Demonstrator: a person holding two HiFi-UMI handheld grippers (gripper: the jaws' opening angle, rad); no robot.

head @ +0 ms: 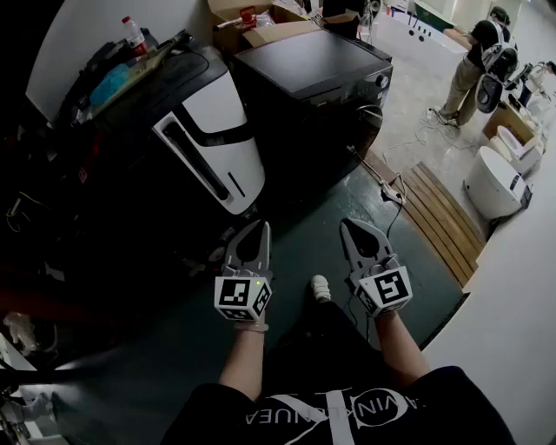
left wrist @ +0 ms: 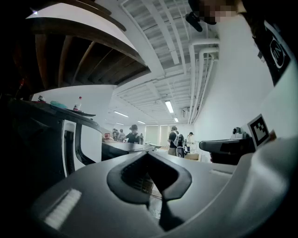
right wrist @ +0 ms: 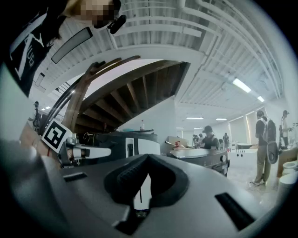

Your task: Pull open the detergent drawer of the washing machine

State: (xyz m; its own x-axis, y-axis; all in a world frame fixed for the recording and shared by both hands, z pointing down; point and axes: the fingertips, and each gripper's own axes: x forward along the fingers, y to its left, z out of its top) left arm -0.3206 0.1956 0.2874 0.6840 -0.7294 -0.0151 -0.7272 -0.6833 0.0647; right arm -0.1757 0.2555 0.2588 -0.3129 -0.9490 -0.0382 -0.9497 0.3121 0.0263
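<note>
Two machines stand ahead on the dark floor: a black-and-white washing machine [head: 217,130] at the left and a black one [head: 317,74] with a front knob [head: 380,83] to its right. I cannot make out a detergent drawer on either. My left gripper [head: 260,229] and right gripper [head: 349,226] are held level side by side, short of both machines and touching nothing. Both are shut and empty. In the left gripper view the tips of the left gripper [left wrist: 148,153] meet, with the white machine [left wrist: 88,144] at the left. The right gripper [right wrist: 148,156] likewise has its tips together.
Bottles and clutter lie on top of the white machine [head: 130,35]. Cardboard boxes [head: 261,22] stand behind the black one. Wooden slats [head: 443,217] and a cable [head: 391,187] lie on the floor at the right. A person [head: 473,65] stands at the far right.
</note>
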